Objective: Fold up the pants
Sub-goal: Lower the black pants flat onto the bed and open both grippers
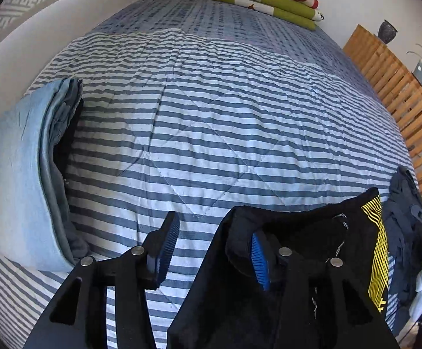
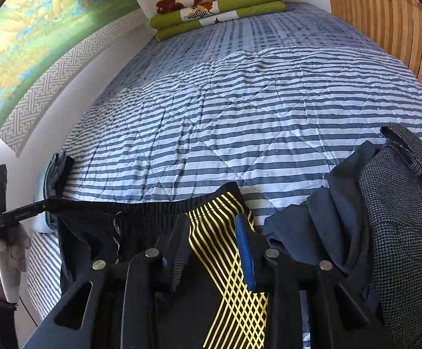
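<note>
Black pants lie unfolded, waistband flat on a striped bed, both grippers parted and gripping nothing; all folding remains, it seems.

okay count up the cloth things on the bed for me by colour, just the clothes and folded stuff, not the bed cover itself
Black with yellow stripes: 1, the pants
Light blue and grey: 1, the folded stack
Dark navy: 1, the crumpled garment
Grey tweed: 1, the garment beside it
Green, red and white: 1, the folded blanket
Total: 5
</note>
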{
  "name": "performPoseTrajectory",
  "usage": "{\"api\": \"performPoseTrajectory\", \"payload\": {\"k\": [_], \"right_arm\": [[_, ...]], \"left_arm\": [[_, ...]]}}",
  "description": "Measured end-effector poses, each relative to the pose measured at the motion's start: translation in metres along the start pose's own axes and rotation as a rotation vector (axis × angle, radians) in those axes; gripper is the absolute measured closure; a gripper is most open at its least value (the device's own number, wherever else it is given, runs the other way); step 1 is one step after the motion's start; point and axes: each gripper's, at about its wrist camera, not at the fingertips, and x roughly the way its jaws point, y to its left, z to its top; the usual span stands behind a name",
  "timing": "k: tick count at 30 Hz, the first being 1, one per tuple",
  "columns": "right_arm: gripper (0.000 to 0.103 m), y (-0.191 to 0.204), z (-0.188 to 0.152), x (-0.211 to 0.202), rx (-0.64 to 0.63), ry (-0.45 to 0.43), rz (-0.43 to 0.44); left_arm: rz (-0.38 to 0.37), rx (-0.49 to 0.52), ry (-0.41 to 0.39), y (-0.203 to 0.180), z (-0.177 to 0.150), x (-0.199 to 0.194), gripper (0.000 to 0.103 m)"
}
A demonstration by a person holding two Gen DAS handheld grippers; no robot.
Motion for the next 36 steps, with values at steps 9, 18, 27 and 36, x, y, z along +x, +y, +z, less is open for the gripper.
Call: {"api": "performPoseTrajectory", "payload": {"k": [9, 18, 27, 36], "right_arm": [[0.074, -0.019, -0.022, 0.004, -0.197, -0.098, -0.129], [0.074, -0.015, -0.013, 0.047, -0.222, -0.003, -0.043], [0.074, -0.003, 0.003, 0.096, -0.220, 0.041, -0.067], [0.073, -0.037, 0.005, 0.108, -0.047, 0.065, 0.103]], "left_arm": [[-0.138, -0.061, -0.022, 0.027, -0.007, -0.018, 0.041], [-0.140, -0.034, 0.046, 0.011, 0.008, -0.006, 0.032], [-0.077, 0.111, -0.029, 0.024, -0.008, -0.013, 0.033], [-0.034, 0.258, -0.001, -0.015, -0.018, 0.052, 0.086]]}}
